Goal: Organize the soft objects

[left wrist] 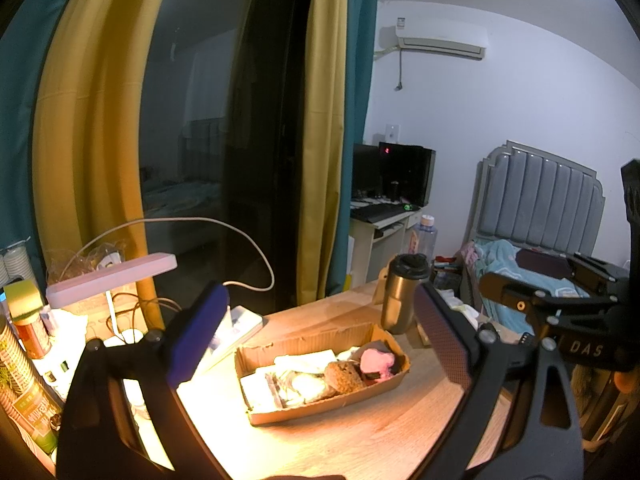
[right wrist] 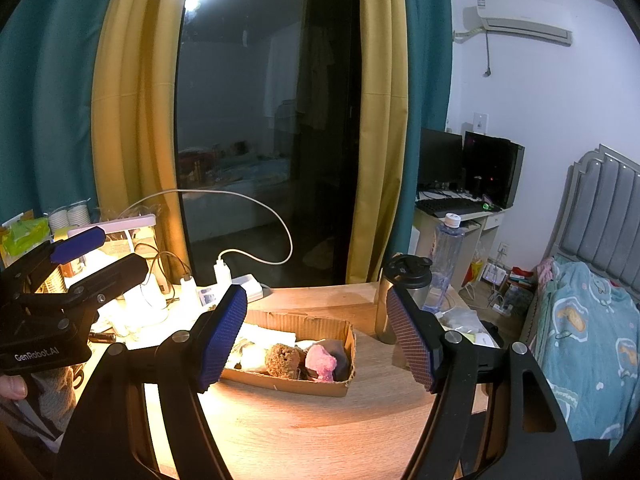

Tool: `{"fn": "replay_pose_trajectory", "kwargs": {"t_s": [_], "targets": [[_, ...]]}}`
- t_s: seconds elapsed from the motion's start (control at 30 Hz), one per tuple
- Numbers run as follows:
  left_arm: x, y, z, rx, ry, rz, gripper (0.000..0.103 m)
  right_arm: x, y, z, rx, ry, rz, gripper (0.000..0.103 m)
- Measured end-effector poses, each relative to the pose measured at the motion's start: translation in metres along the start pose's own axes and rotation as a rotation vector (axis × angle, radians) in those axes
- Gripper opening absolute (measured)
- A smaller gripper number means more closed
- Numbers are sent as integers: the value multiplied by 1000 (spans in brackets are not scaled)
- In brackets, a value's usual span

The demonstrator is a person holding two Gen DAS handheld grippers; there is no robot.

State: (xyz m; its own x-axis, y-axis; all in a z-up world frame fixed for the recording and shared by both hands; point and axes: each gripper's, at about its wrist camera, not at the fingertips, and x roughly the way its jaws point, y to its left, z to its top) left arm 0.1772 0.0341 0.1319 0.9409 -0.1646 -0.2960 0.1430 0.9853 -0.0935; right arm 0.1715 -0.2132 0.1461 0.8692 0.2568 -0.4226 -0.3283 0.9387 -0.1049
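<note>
On the far left of the left wrist view, snack tins and packets are crowding the edge, outside the left jaw, and a pink desk lamp is glowing just above and beyond that jaw. The left gripper is hovering over the wooden table with its jaws spread wide apart and nothing between them. A white power strip is sitting just past the left jaw's tip. Dead ahead, framed in the gap between the jaws, the cardboard tray is resting on the table, holding the soft things: pale folded pieces at its left end, a brown sponge in the middle, and a pink plush touching it on the right. A steel tumbler is standing upright just beyond the tray, near the right jaw's tip. Right of that jaw, the other tool is showing, with the bed behind it.

Over to the right wrist view: the left tool is poking in at the far left, outside the left jaw. The right gripper is also hanging with its jaws wide apart, gripping nothing. The tray is lying between them, its left end hidden behind the left jaw, with the sponge and plush side by side at its right end. The tumbler is rising behind the right jaw, a clear water bottle just past it.
</note>
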Motion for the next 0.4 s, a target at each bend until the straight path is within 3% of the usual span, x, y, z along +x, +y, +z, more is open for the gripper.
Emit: {"fn": "replay_pose_trajectory", "kwargs": {"t_s": [0.4], "targets": [[2,0,-1,1,1,-3,95,4,-1,-6,-8,13,19,75]]}}
